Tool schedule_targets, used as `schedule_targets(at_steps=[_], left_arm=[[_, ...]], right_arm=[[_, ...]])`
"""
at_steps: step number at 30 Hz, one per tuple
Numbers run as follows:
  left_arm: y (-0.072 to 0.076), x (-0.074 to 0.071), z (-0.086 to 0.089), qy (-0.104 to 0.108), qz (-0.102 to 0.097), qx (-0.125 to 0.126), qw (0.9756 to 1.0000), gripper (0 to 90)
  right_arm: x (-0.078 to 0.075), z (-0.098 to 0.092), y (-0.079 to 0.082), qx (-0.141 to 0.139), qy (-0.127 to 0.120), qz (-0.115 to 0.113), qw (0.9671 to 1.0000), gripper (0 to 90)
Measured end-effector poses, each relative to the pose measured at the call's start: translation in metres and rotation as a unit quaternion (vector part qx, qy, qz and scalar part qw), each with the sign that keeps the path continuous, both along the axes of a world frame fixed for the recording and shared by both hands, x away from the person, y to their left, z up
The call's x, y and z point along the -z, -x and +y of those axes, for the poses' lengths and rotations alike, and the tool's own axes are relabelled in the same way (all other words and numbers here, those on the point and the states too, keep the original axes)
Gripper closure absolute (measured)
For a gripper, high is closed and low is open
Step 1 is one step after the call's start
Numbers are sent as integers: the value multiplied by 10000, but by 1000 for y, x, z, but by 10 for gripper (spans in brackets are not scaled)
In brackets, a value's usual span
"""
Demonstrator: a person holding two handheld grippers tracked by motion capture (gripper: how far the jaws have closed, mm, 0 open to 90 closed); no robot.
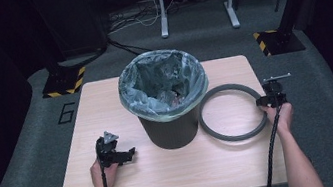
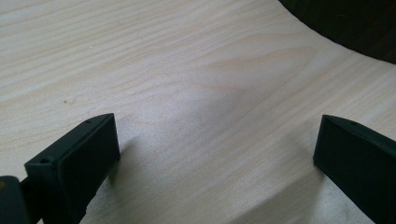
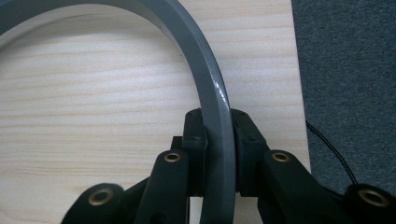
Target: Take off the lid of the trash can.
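A: What have the jaws of the right gripper [image 3: 218,154] got?

B: They are clamped on the grey ring [image 3: 205,79], one jaw against its inner face and one against its outer face. From the jaws the band runs up and curves away to the left, over the pale wood of the counter [image 3: 93,116]. To the right of the jaws lies the counter's edge, and past it grey carpet [image 3: 345,70].

A: And in the high view?

B: The right gripper [image 1: 270,99] grips the ring [image 1: 232,112] at its right side, near the counter's right edge. The ring's far side touches or sits just beside the dark bin [image 1: 164,101], which holds a translucent liner bag [image 1: 129,92] folded over its rim.

A: What about the left gripper [image 2: 215,154]?

B: Its jaws stand wide apart with nothing between them but bare counter [image 2: 187,70]. Ahead of the jaws, up and to the right, is the curved dark foot of the bin [image 2: 345,23]. In the high view the left gripper [image 1: 124,155] rests low on the counter [image 1: 104,98], jaws pointing toward the bin, well apart from the ring.
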State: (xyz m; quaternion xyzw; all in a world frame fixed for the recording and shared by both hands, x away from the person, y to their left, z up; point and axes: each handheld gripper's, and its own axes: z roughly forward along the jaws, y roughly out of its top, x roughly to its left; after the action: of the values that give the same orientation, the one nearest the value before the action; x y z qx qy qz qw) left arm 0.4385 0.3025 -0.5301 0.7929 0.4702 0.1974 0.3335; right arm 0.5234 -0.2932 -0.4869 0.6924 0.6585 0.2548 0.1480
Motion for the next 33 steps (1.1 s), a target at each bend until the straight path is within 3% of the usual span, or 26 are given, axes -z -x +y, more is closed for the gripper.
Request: schedule_targets(at_steps=[17,25,29,30,32,33], left_arm=[[0,0,0,3,1,-1,10000,2],[0,0,0,2,1,-1,10000,2],[0,0,0,2,-3,-5,10000,2],[0,0,0,2,0,-2,10000,2],[0,0,0,0,0,-2,10000,2],[0,0,0,1,1,-1,10000,2]], right_arm=[[9,0,-4,13,-23,124,9999,778],[11,0,-2,-16,-62,65,10000,747],[10,-4,0,-17,-261,14,9997,591],[10,-6,1,-3,-316,15,9995,481],[9,-6,2,-9,-364,-13,9993,442],[8,-8,4,-20,-418,-72,9991,349]])
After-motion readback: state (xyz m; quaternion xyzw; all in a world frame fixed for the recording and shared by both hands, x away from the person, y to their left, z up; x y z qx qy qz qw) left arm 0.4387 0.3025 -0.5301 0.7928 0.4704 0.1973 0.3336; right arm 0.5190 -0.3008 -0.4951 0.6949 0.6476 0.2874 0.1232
